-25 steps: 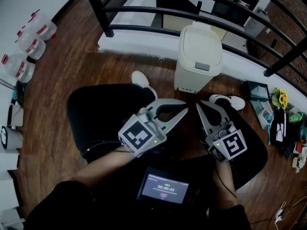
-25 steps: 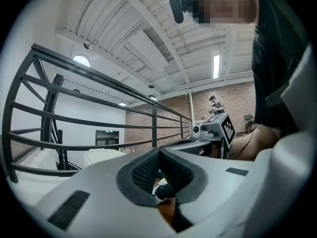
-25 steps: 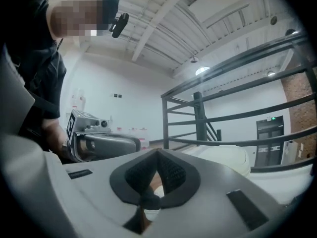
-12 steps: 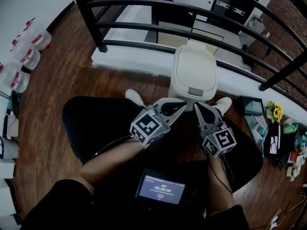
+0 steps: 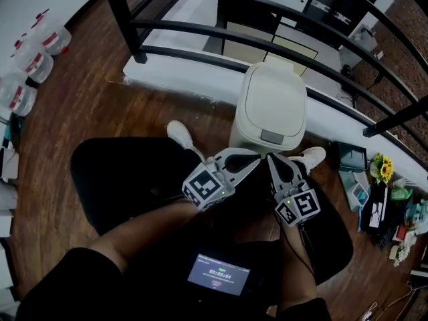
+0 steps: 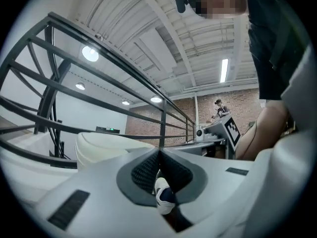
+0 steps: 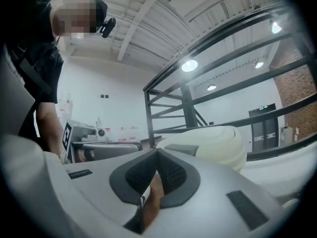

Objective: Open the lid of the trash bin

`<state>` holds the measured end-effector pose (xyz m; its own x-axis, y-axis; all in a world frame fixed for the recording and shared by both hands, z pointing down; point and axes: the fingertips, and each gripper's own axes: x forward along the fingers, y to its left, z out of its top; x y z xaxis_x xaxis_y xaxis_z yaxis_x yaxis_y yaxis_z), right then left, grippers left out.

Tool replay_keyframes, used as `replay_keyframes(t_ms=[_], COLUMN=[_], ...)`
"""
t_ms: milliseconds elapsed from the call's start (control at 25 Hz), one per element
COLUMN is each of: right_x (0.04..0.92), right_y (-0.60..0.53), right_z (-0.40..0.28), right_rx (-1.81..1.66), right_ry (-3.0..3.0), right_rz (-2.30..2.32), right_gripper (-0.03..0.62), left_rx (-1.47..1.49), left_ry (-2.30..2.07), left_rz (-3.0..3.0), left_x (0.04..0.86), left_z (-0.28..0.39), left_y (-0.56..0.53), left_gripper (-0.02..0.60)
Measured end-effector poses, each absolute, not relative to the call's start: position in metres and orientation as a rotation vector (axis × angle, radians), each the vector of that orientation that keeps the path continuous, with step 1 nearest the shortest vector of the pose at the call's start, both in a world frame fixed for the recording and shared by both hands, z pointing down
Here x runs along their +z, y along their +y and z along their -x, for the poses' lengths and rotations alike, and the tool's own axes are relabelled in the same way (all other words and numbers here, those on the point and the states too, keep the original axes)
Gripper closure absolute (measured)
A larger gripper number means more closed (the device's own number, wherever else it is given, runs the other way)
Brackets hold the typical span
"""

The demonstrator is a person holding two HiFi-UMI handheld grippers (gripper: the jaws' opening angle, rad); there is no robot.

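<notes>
The cream-coloured plastic trash bin [image 5: 270,105] is standing just ahead of both pairs of fingers. Its domed lid [image 5: 273,99] is lying shut, and the grey push tab [image 5: 273,136] on the lid's front edge is facing the fingertips. The left gripper [image 5: 257,156] is hovering low in front of the bin, its grey fingers [image 6: 94,192] meeting at the tips and gripping nothing. In the left gripper view the bin [image 6: 106,145] is showing beyond the tips and to their left. The right gripper [image 5: 271,159] is hanging beside it, its fingers [image 7: 233,192] likewise pressing tip to tip on nothing. In the right gripper view the bin [image 7: 218,143] is rising beyond them, to their right. The two sets of fingertips are sitting close together near the bin's front wall. A black metal railing [image 5: 124,20] is running behind the bin. White shoes [image 5: 180,134] are resting on the dark wooden floor [image 5: 87,112], one to either side of the fingers.
</notes>
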<state>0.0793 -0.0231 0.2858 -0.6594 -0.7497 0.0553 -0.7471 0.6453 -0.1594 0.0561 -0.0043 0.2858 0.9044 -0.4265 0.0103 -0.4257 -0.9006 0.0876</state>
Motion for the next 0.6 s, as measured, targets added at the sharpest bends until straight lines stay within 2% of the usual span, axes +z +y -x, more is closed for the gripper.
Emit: replay_keyframes(t_ms=[600], right_x=[0.434], right_y=[-0.038], right_z=[-0.102], right_rx=[-0.683], right_ry=[2.873], right_rz=[1.441], right_gripper=[0.574], left_rx=[0.297], left_ry=[-0.638], left_rz=[-2.807], left_x=[0.418], left_z=[-0.086], left_y=[-0.032], left_gripper=[0.543])
